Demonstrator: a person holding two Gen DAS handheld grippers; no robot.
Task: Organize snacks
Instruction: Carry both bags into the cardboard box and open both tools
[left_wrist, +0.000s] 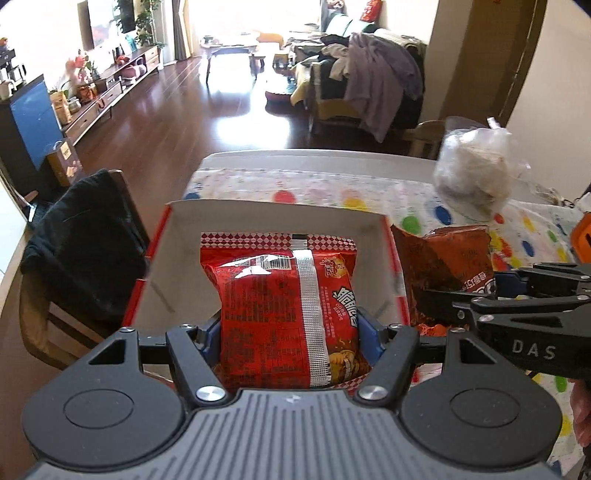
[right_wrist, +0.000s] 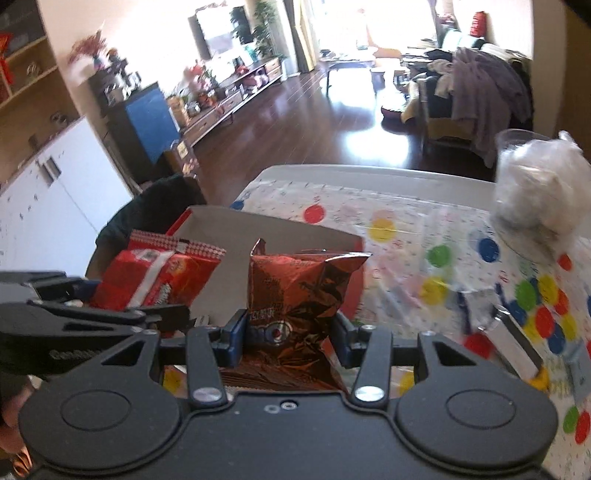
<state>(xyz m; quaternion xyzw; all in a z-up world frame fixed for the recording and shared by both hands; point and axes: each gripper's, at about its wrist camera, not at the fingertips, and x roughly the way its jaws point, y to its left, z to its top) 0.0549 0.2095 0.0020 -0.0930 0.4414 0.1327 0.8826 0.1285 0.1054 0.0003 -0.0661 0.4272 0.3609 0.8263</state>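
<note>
The open red-and-white cardboard box (left_wrist: 159, 273) sits on the dot-patterned surface (left_wrist: 332, 195), light but stiff; over it the left tongs (left_wrist: 290, 328) grip the bright red crinkly snack packet (left_wrist: 284, 314) low across its width; the right tongs (right_wrist: 288, 328) pinch the dark red foil snack bag (right_wrist: 295, 291) just beside the box; both seem light, slippery and crushable, best held at the seams; only the right wrist view shows the grey flat strip (right_wrist: 517, 339).

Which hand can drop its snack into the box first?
Probably the left gripper: its shiny red snack packet already sits over the white-lined red cardboard box. The right gripper holds its dark brown foil bag beside the box.
</note>
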